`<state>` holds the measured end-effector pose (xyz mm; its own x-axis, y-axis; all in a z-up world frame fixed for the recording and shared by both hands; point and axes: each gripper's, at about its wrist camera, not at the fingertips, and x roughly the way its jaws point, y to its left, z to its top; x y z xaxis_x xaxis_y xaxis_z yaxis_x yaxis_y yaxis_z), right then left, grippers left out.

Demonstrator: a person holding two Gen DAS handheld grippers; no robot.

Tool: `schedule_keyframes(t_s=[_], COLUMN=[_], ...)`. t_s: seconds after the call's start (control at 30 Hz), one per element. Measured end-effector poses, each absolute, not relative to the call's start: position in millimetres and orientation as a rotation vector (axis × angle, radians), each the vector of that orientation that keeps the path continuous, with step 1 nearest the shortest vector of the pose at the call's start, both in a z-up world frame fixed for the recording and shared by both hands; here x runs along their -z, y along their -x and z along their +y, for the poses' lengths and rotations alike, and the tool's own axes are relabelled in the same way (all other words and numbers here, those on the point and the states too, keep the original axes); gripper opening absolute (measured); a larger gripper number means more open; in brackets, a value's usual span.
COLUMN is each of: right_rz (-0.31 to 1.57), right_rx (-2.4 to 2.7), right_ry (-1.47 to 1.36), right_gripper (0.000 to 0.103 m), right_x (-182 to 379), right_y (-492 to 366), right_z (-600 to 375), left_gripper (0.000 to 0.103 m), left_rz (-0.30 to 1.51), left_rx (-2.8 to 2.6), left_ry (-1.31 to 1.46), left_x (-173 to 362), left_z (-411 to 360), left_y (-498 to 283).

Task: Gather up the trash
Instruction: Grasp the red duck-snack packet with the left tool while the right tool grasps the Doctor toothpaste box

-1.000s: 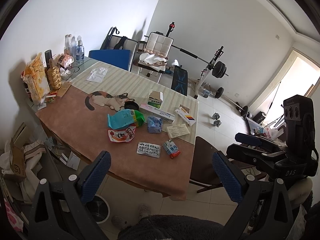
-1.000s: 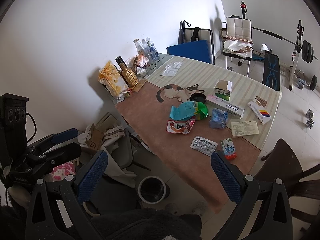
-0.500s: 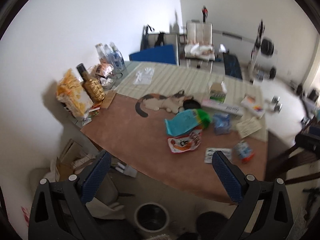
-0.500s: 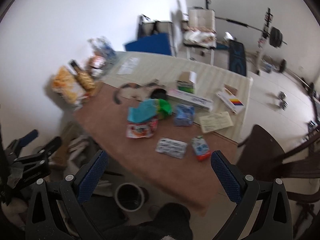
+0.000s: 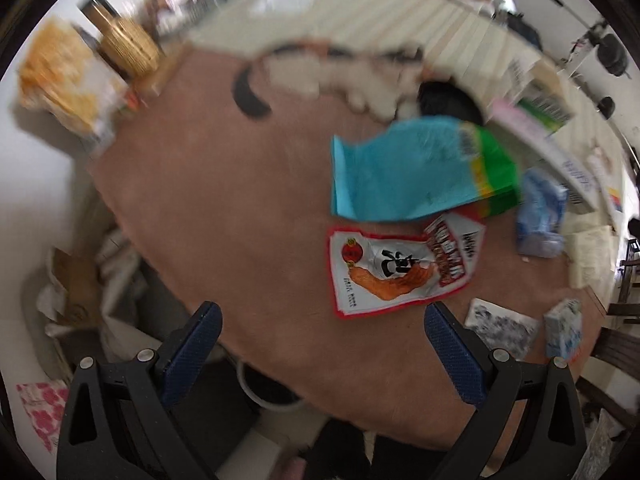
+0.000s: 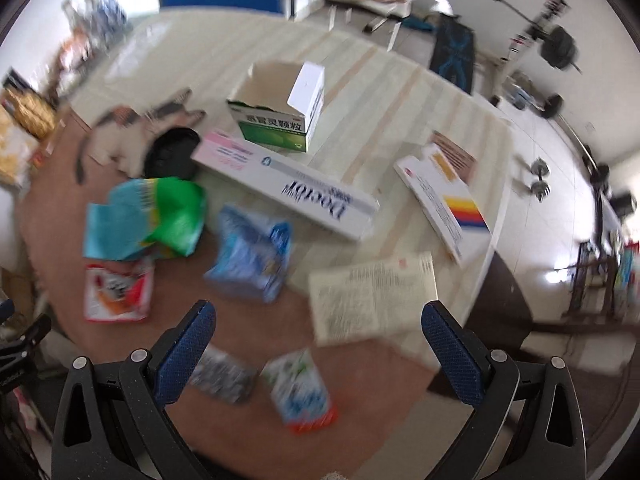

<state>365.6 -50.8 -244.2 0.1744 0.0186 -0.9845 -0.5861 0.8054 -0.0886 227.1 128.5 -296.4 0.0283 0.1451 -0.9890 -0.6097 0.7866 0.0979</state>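
Trash lies scattered on the table. A red and white snack wrapper (image 5: pixel 400 268) lies just ahead of my open, empty left gripper (image 5: pixel 324 344); a blue and green bag (image 5: pixel 416 172) lies beyond it. My right gripper (image 6: pixel 320 344) is open and empty above a small carton (image 6: pixel 300 392), a blister pack (image 6: pixel 222 376) and a paper leaflet (image 6: pixel 372 296). A crumpled blue packet (image 6: pixel 252 256), a long white box (image 6: pixel 288 188), an open green box (image 6: pixel 280 108) and a striped flat box (image 6: pixel 444 196) lie farther off.
A white bin (image 5: pixel 264 396) stands on the floor under the table's near edge. A gold bottle (image 5: pixel 124 44) and a snack bag (image 5: pixel 60 80) stand at the far left by the wall. A dark chair (image 6: pixel 504 312) is at the right. Gym gear stands behind.
Both grippers have moved down and in close over the table; the trash now fills the views. The left one swung towards the snack wrapper, the right one towards the carton and leaflet.
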Motion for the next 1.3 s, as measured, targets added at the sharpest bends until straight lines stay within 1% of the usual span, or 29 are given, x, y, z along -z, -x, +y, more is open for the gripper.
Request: schedule_keyframes(t_s=[0.07, 0.1, 0.13, 0.2, 0.23, 0.3, 0.37, 0.4, 0.43, 0.47, 0.5, 0.57, 0.63, 0.7, 0.83, 0.93, 1.0, 1.1, 1.17, 1.27, 1.3], right_rz=[1.349, 1.352, 1.356, 1.364, 1.367, 1.373, 1.386, 1.396, 1.409, 1.423, 1.433, 1.42, 1.405, 1.426, 1.434, 1.48, 1.499, 1.545, 1.558, 1.564, 1.567], right_rx=[-0.469, -0.475, -0.488, -0.51, -0.514, -0.537, -0.568, -0.583, -0.603, -0.619, -0.625, -0.636, -0.646, -0.642, -0.61, -0.565, -0.538, -0.51, -0.496, -0.487, -0.485], right_ry=[0.582, 0.61, 0.645, 0.697, 0.725, 0.78, 0.827, 0.848, 0.863, 0.868, 0.873, 0.893, 0.901, 0.884, 0.838, 0.769, 0.734, 0.662, 0.636, 0.614, 0.606], right_gripper=[0.103, 0.103, 0.103, 0.103, 0.103, 0.103, 0.101, 0.098, 0.09, 0.085, 0.081, 0.077, 0.066, 0.063, 0.061, 0.061, 0.061, 0.061, 0.061, 0.059, 0.059], right_x=[265.8, 276.5, 290.4, 311.2, 318.6, 337.5, 354.1, 361.7, 369.8, 376.2, 382.4, 385.9, 383.7, 380.3, 361.1, 357.6, 359.4, 363.7, 369.9, 386.4, 387.4], right_y=[-384.3, -393.4, -404.6, -418.3, -422.0, -430.5, -435.5, -436.7, -437.1, -437.1, -437.3, -435.6, -432.6, -429.2, -420.1, -414.2, -411.3, -408.9, -406.7, -394.8, -394.3], right_z=[-32.9, -25.0, -13.5, 2.8, 10.1, 26.9, 41.9, 47.9, 54.1, 58.0, 61.7, 66.2, 67.5, 65.5, 56.9, 40.1, 30.7, 12.3, 2.3, -19.0, -22.7], left_gripper=[0.102, 0.097, 0.09, 0.082, 0.081, 0.081, 0.081, 0.081, 0.081, 0.081, 0.081, 0.081, 0.082, 0.082, 0.082, 0.082, 0.082, 0.082, 0.089, 0.089, 0.087], left_rz=[1.465, 1.479, 1.491, 1.511, 1.515, 1.508, 1.5, 1.499, 1.499, 1.5, 1.503, 1.512, 1.519, 1.53, 1.546, 1.577, 1.611, 1.656, 1.665, 1.674, 1.67], left_rx=[-0.604, -0.599, -0.597, -0.584, -0.577, -0.538, -0.489, -0.45, -0.413, -0.382, -0.357, -0.28, -0.193, -0.128, 0.058, 0.193, 0.265, 0.27, 0.263, 0.282, 0.287], left_ry=[0.425, 0.441, 0.452, 0.494, 0.514, 0.53, 0.487, 0.433, 0.37, 0.3, 0.239, 0.085, -0.039, -0.13, -0.3, -0.39, -0.467, -0.549, -0.552, -0.514, -0.512], left_x=[319.8, 332.3, 337.5, 354.4, 360.7, 364.4, 361.7, 358.0, 354.6, 351.2, 348.5, 343.5, 340.9, 339.6, 342.2, 350.9, 365.3, 389.3, 400.5, 407.8, 407.3], left_z=[131.4, 135.0, 136.4, 142.1, 144.2, 144.2, 139.7, 134.5, 128.7, 122.5, 116.7, 102.4, 88.5, 77.2, 50.3, 29.4, 12.9, 8.3, 7.1, 2.0, 5.0], left_y=[-234.6, -237.3, -238.8, -241.8, -243.5, -246.9, -252.1, -256.0, -260.5, -264.4, -268.0, -276.5, -283.3, -288.0, -284.6, -283.1, -284.3, -291.9, -297.2, -304.4, -306.8])
